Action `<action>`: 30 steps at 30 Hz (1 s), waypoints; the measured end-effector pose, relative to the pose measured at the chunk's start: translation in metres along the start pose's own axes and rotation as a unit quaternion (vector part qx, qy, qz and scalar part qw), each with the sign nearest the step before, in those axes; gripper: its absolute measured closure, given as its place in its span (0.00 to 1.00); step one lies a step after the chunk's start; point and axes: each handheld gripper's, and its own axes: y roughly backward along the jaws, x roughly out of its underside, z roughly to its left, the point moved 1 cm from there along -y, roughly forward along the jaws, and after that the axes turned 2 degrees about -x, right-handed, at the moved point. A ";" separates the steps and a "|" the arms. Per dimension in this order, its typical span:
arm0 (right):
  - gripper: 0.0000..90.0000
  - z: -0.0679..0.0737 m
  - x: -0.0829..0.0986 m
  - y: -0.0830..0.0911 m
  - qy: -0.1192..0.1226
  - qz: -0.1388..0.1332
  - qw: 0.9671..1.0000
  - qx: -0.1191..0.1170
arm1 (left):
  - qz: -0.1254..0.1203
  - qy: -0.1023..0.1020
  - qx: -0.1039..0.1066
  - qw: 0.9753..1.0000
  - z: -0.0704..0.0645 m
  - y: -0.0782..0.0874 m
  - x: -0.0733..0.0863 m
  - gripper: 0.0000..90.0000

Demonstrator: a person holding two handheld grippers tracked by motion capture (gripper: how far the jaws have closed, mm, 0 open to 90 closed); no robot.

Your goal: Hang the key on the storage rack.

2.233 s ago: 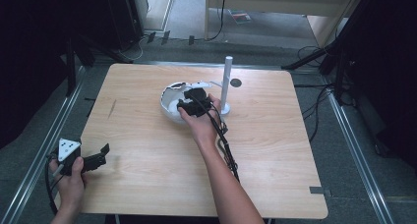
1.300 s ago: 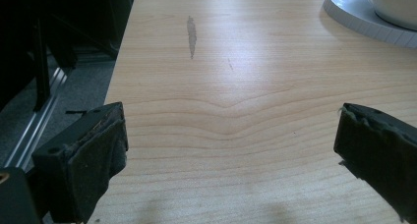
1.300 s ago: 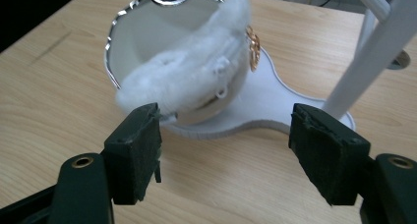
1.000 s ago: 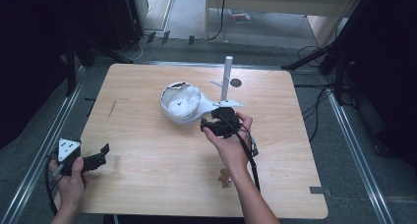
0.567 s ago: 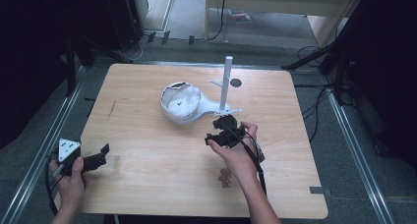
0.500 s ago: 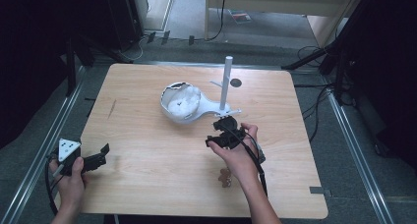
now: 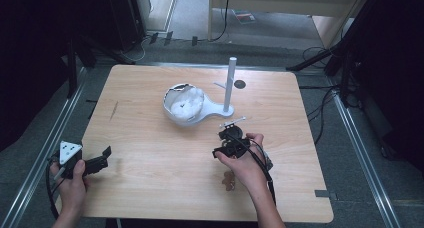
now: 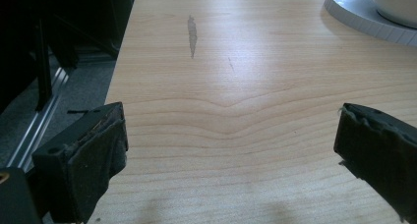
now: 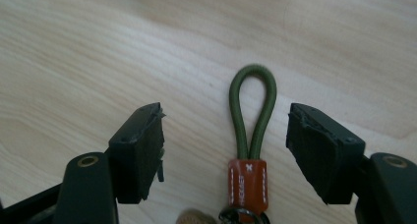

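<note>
Item: your right hand point(image 7: 248, 160), forearm entering from the near edge of the tabletop point(image 7: 150, 188), wrist angled away from you toward the white stand point(image 7: 227, 88); it carries the right gripper point(image 7: 231, 139), which sits just on your side of that stand's base; in the right gripper view its fingers point(image 9: 140, 150) stand wide apart and hold nothing.

Item: green cord loop point(image 9: 253, 113) with a brown leather tab point(image 9: 247, 182), lying flat on the tabletop in the gap between those fingers, touching neither; long axis runs along the gripper's own line, the rounded end of the loop pointing away from your hand, the tab end toward it; a dark metal ring shows at the tab's lower edge, cut off by the frame; relative to the stand, the loop lies on your side of its base, under the right gripper.

Item: your left hand point(image 7: 70, 180), at the near left corner of the tabletop, well apart from the stand; it holds the left gripper point(image 7: 97, 160) low and roughly level, pointed across the wood toward the stand; fingers point(image 8: 88, 155) spread wide with bare wood between them.

Item: white bowl-shaped piece point(image 7: 184, 104), just left of the stand's post.
</note>
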 end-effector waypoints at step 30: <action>0.63 -0.013 0.011 -0.013 0.004 0.129 0.992 -0.009 | 0.001 0.000 0.000 1.000 0.000 0.000 0.000 0.00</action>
